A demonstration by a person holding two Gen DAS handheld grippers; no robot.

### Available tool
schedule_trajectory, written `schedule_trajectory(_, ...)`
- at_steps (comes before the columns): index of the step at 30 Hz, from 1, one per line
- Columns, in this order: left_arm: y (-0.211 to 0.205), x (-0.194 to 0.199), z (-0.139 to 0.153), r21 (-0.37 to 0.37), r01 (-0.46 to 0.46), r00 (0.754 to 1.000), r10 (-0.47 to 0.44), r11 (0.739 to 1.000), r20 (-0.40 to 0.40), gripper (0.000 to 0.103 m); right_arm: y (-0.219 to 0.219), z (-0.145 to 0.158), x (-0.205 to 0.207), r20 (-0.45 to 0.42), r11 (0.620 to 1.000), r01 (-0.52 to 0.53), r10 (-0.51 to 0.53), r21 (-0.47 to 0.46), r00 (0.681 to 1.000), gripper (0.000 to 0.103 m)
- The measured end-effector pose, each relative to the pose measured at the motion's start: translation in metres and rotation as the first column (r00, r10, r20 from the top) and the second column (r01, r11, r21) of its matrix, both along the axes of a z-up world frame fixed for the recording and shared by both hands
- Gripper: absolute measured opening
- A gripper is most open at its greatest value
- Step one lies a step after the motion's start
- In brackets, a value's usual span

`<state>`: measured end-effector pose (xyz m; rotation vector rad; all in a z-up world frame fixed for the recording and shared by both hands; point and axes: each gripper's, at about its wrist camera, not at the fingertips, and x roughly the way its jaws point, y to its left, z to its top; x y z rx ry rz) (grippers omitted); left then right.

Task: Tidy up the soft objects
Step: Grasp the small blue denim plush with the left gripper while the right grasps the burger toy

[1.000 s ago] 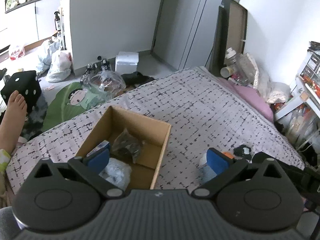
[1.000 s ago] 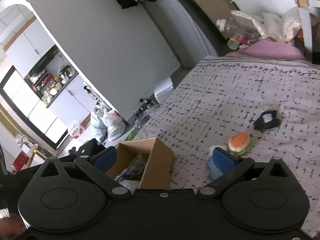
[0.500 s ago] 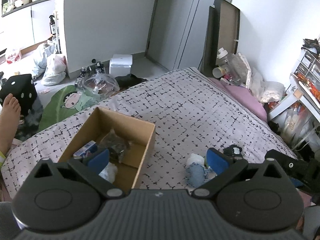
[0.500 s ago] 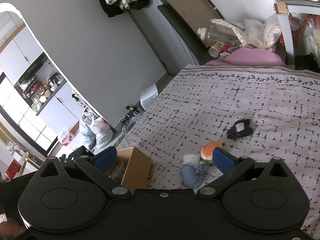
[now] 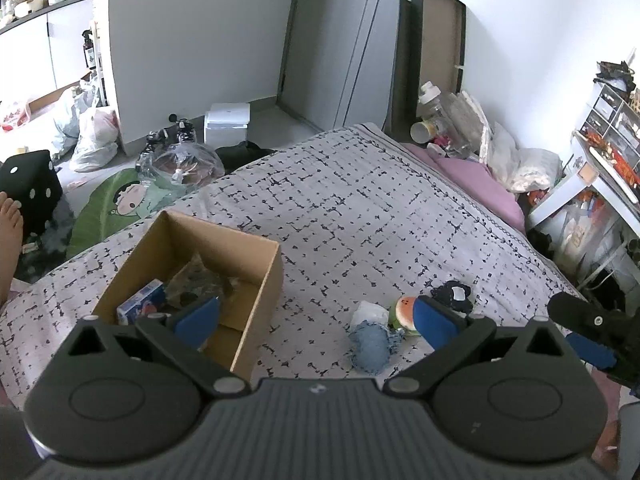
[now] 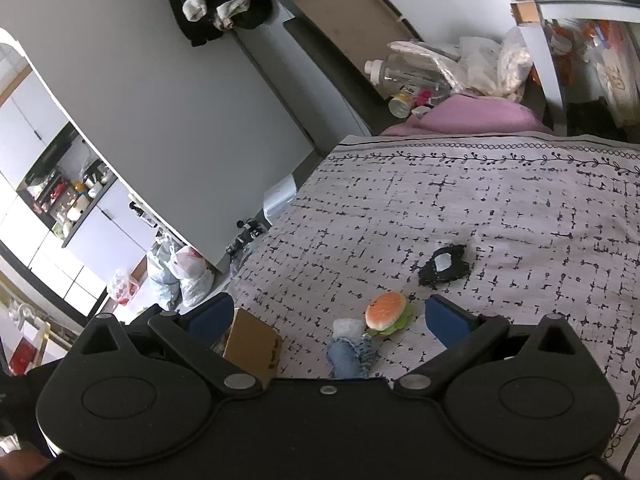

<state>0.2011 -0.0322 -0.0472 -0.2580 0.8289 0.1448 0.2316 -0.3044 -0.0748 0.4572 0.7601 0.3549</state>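
Now both empty: left gripper [image 5: 316,318] and right gripper [image 6: 326,318] gape wide; next, close on the denim toy [image 6: 351,358] for the box [image 5: 256,276].

A bed [image 5: 360,208] under a pale grey quilt with black dashes carries an open brown cardboard box [image 5: 256,292]; to its right lie a blue denim plush [image 5: 370,346], a white pouch [image 5: 370,312], a burger-shaped toy [image 5: 402,312] and a black fabric item [image 5: 452,294], close together.
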Motion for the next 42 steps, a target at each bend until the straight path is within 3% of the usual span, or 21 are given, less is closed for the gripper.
schedule_trajectory(12, -0.006, 0.02, -0.012, 0.013, -0.002, 0.999, 0.003, 1.0, -0.048, 0.102, -0.02, -0.01, 0.021, -0.056, 1.0, 0.02, -0.019, 0.018, 0.998, 0.103)
schedule_trajectory(20, -0.015, 0.042, -0.025, -0.016, 0.032, 0.998, -0.033, 0.999, -0.058, 0.102, -0.038, -0.032, 0.037, -0.151, 0.993, 0.084, -0.071, 0.08, 0.986, 0.103)
schedule_trajectory(27, -0.026, 0.06, -0.054, -0.085, 0.061, 0.993, -0.069, 0.994, -0.097, 0.1, -0.042, -0.05, 0.048, -0.214, 0.981, 0.119, -0.084, 0.155, 0.973, 0.103)
schedule_trajectory(42, -0.031, 0.09, -0.128, -0.2, 0.025, 0.973, -0.07, 0.979, -0.218, 0.094, -0.017, -0.09, 0.078, -0.322, 0.986, 0.123, -0.082, 0.111, 0.943, 0.098)
